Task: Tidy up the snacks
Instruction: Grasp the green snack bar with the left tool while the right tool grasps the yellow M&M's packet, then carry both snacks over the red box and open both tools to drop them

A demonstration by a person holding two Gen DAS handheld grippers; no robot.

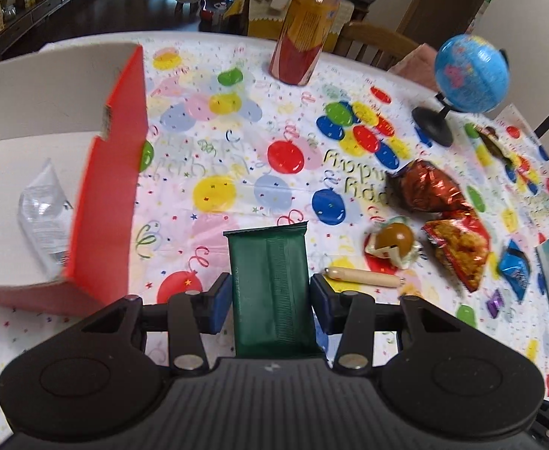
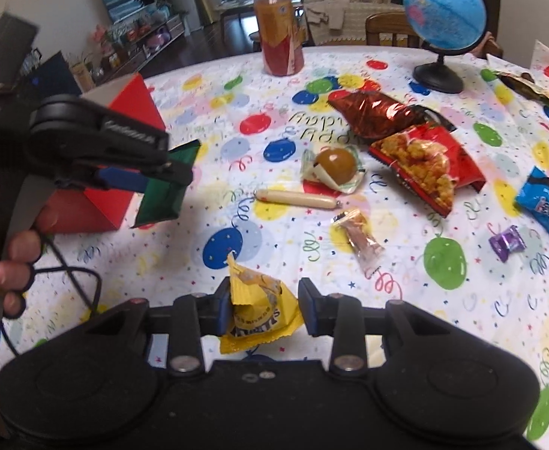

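My left gripper (image 1: 270, 296) is shut on a dark green snack packet (image 1: 270, 281) and holds it above the table beside a red box (image 1: 113, 187). The box holds a clear wrapper (image 1: 44, 213). In the right wrist view the left gripper (image 2: 150, 180) and the green packet (image 2: 165, 187) hang in front of the red box (image 2: 98, 206). My right gripper (image 2: 265, 309) has a yellow snack packet (image 2: 259, 315) between its fingers; the left pad touches it, the right pad stands apart. It lies on the table.
Loose snacks lie on the balloon tablecloth (image 2: 281, 232): a sausage stick (image 2: 296, 198), a brown round sweet (image 2: 336, 163), red chip bags (image 2: 424, 157), a blue packet (image 2: 546, 210), a purple candy (image 2: 506, 242). A juice bottle (image 2: 280, 30) and a globe (image 2: 445, 18) stand at the back.
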